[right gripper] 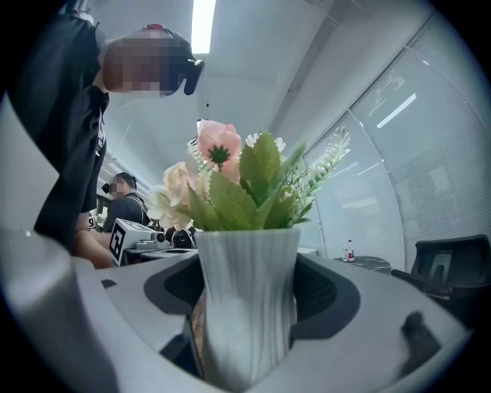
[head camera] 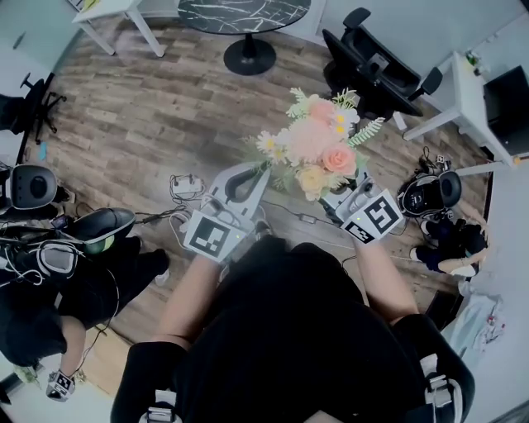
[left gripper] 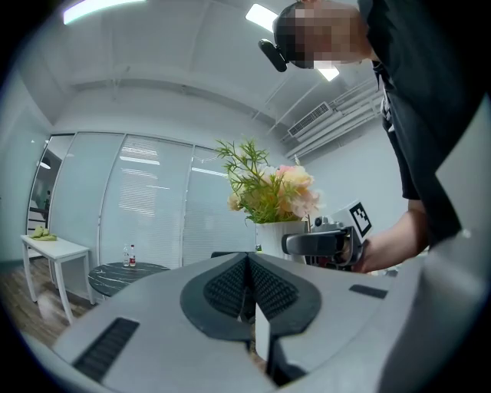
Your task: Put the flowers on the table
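Note:
A bouquet of pink, peach and white flowers (head camera: 318, 153) with green sprigs stands in a ribbed white vase (right gripper: 245, 269). My right gripper (right gripper: 249, 311) is shut on the vase, one dark pad on each side, and holds it upright in the air above the wood floor. In the head view the blooms hide the vase, and the right gripper (head camera: 340, 196) sits just below them. My left gripper (head camera: 258, 171) is beside the bouquet on its left; its pads (left gripper: 230, 290) meet with nothing between them. The left gripper view shows the flowers (left gripper: 268, 192) and the right gripper (left gripper: 326, 244) ahead.
A round black marble table (head camera: 244, 12) stands ahead on the wood floor, with a black office chair (head camera: 372, 70) and a white desk (head camera: 463, 91) to the right. Cables and gear (head camera: 430, 194) lie on the floor. A seated person (head camera: 50, 289) is at the left.

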A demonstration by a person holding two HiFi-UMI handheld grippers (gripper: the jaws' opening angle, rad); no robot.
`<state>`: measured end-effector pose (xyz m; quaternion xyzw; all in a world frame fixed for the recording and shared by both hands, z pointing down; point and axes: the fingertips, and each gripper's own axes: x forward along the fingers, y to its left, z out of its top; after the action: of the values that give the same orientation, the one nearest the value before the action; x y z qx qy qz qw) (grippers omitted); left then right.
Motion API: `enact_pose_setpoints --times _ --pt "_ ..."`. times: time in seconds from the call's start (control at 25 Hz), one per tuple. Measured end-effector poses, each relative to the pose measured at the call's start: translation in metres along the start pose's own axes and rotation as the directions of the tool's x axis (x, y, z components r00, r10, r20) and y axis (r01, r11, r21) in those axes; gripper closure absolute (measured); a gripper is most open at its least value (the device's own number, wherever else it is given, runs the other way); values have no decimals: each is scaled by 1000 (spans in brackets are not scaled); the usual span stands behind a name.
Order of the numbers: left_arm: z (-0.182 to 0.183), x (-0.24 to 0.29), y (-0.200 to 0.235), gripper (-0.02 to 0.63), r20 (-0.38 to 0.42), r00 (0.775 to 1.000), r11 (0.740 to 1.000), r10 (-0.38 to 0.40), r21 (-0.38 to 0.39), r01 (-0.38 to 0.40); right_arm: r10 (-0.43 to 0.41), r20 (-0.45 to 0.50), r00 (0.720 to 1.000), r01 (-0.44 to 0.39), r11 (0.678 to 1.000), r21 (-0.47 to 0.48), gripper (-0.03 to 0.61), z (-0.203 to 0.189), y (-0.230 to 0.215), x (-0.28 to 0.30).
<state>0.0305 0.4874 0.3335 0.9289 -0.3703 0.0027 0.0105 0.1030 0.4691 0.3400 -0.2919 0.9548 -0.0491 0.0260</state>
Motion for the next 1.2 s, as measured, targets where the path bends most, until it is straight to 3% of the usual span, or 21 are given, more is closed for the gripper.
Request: enact_pose_setpoints --times 0.68,1.08,1.2 --pt "-3 11 52 601 -3 1000 1000 10 6 -10 16 1 1000 -16 1000 17 229 -2 -26 50" --pt "2 65 104 601 -5 998 998 67 21 -67 79 6 997 -80 996 28 229 3 -89 91" --pt "10 96 134 601 -22 996 997 82 15 -81 93 2 996 -93 995 40 227 15 -126 115"
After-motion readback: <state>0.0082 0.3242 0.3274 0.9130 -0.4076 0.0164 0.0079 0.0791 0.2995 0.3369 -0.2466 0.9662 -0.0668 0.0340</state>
